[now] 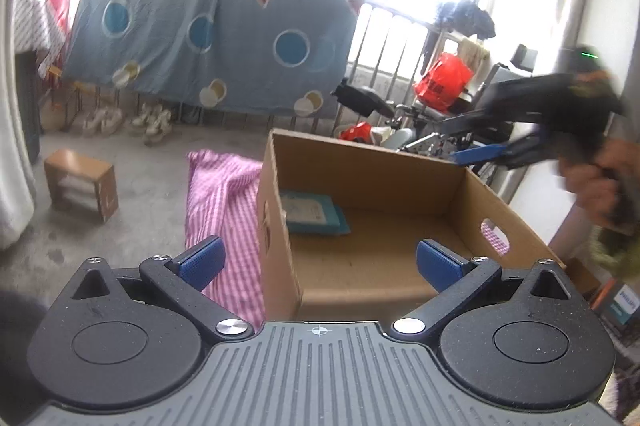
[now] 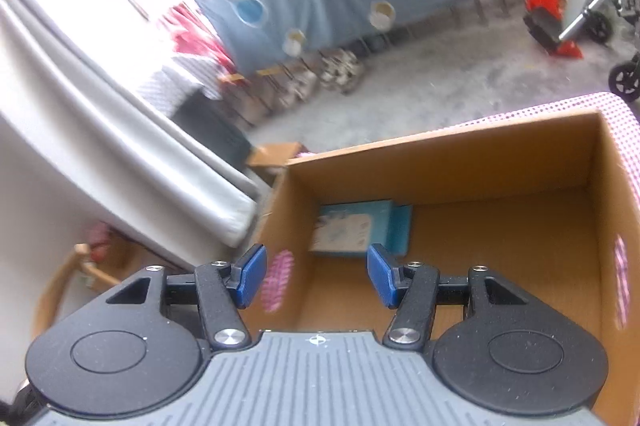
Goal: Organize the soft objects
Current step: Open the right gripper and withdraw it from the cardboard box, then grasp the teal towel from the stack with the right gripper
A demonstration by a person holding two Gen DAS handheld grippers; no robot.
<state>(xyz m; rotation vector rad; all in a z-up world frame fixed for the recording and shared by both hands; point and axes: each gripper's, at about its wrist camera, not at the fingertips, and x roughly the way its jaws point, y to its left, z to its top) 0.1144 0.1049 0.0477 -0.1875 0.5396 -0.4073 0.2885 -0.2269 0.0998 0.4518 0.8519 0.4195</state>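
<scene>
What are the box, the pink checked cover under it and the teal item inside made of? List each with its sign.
Box: corrugated cardboard, matte brown, with raw cut rims and punched handle holes.
Pink checked cover: woven fabric, probably cotton; it drapes and creases softly.
Teal item: unclear; a flat pack, possibly folded cloth in printed wrapping.

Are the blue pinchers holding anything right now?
No. The left gripper and the right gripper are both open with nothing between their fingers, above the cardboard box.
</scene>
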